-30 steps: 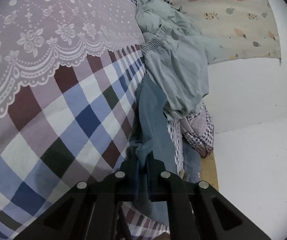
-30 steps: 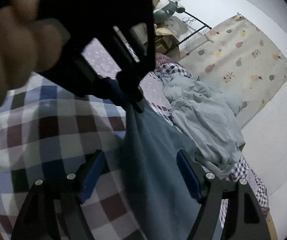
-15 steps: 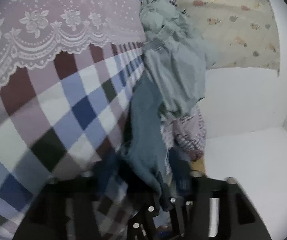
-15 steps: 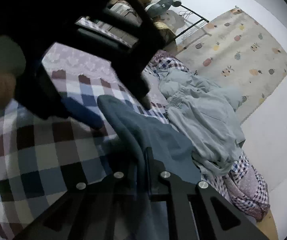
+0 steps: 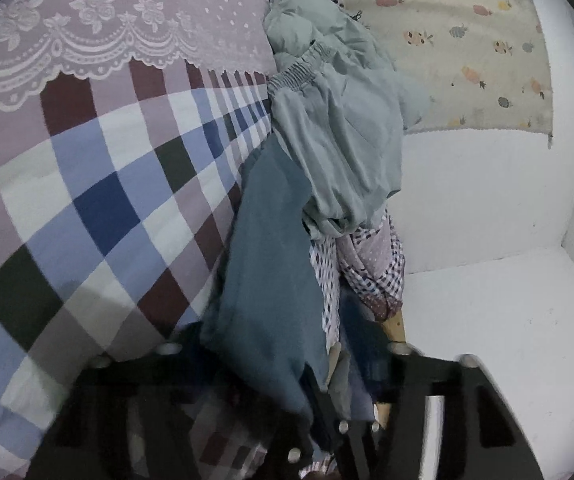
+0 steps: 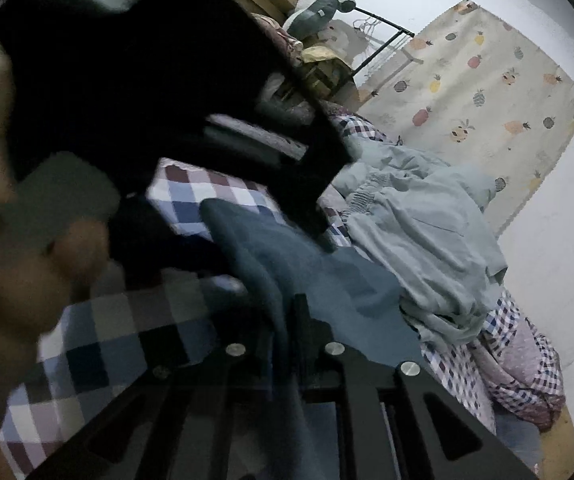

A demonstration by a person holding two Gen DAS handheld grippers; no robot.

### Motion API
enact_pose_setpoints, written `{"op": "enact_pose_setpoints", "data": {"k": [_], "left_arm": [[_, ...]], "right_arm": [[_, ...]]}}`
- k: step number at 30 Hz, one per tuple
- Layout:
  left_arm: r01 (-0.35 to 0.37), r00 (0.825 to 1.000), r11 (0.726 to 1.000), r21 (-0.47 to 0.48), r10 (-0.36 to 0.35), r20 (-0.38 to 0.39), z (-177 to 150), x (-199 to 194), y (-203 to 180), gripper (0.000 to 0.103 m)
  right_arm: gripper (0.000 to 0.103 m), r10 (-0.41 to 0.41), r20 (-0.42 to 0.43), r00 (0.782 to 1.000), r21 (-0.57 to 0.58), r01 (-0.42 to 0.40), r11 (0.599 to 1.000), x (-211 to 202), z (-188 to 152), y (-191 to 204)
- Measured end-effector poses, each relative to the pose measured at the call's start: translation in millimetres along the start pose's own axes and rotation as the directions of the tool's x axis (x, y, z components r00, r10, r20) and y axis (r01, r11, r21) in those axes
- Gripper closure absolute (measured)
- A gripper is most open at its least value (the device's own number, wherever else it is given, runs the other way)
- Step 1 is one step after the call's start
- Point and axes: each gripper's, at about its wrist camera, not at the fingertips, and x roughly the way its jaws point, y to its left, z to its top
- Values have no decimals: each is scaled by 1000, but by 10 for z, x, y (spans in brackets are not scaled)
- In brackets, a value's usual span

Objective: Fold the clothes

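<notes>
Right gripper (image 6: 291, 320) fingers pinched closed on dark teal garment (image 6: 327, 276). Left gripper (image 5: 283, 344) fingers spread apart, teal cloth draped between, unclamped. Garment bunched, lifted off checked bed (image 5: 87, 200). Pale green clothes (image 5: 339, 148) heaped unfolded beside it. No folded piece visible; folding remains.

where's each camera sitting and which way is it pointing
Left wrist: on the left tongs, looking along the checked bedspread toward the white wall; only its own open dark fingers show.
Right wrist: on the right tongs, shut on the dark teal garment, facing the left tongs and a hand.
Shared: the teal garment, the pale green clothes and the pineapple cloth.
</notes>
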Motion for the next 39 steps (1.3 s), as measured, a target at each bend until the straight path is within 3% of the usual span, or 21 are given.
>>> {"op": "enact_pose_setpoints", "data": {"k": [1, 4, 6, 8, 10, 21, 26, 33, 39], "left_arm": [[-16, 1000, 1000, 4, 16, -6, -4, 23, -3, 96], [-28, 1000, 1000, 12, 28, -4, -19, 44, -24, 99], [-22, 1000, 999, 25, 22, 8, 2, 19, -68, 99], [-2, 1000, 1000, 25, 1, 16, 40, -13, -97, 100], [30, 999, 999, 11, -31, 20, 74, -31, -109, 100], [94, 995, 996, -11, -93, 47, 139, -129, -160, 101], [99, 993, 995, -21, -97, 65, 165, -166, -153, 101], [89, 994, 996, -26, -87, 69, 171, -151, -144, 101], [66, 995, 998, -13, -65, 71, 169, -161, -151, 101]], "right_arm": [[88, -5, 1, 1000, -3, 5, 1000, -24, -32, 2], [63, -22, 2, 1000, -13, 22, 1000, -97, -130, 10], [56, -33, 4, 999, -19, 33, 999, -146, -195, 14], [41, -44, 5, 999, -26, 44, 999, -194, -260, 19], [35, -75, -24, 997, -31, 75, 997, -208, -410, -14], [33, -236, -187, 954, -35, 233, 972, -308, -1329, -461], [33, -303, -270, 914, -98, 287, 953, -414, -1796, -731], [33, -391, -372, 842, -187, 345, 920, -564, -2437, -1098], [33, -430, -394, 812, -223, 370, 902, -671, -2744, -1250]]}}
